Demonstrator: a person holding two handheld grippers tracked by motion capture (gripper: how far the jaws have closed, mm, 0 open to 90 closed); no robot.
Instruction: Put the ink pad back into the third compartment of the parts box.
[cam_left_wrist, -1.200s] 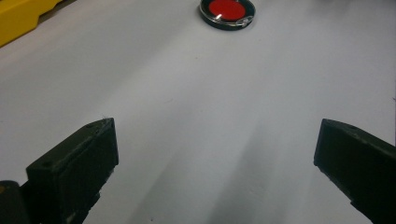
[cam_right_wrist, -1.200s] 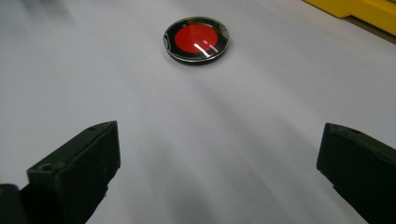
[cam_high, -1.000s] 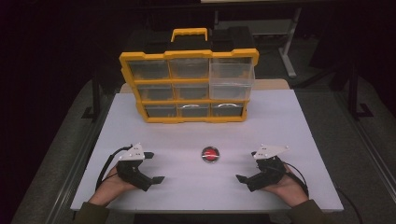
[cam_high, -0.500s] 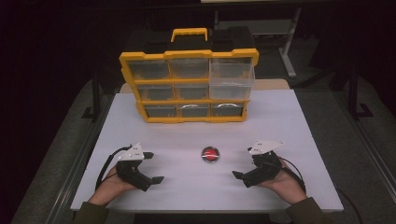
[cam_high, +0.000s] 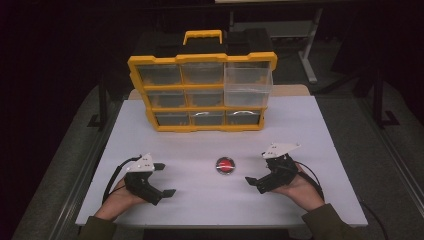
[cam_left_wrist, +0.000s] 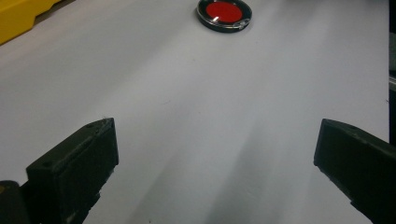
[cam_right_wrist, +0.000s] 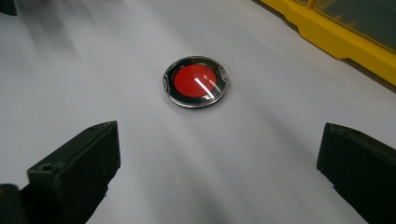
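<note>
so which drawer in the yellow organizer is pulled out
The top-right drawer: it juts forward past the yellow organizer frame, while the other eight sit flush.

Left gripper (cam_high: 165, 179) low over counter (cam_high: 310, 130), jaws spread wide, empty. Right gripper (cam_high: 256, 183) likewise low, jaws wide apart, empty. Both aimed inward, hands gripping from behind.

Bare white table (cam_high: 200, 150) all around the red disc (cam_high: 225, 165) — yellow drawer organizer (cam_high: 202, 92) well behind, nothing between.
</note>
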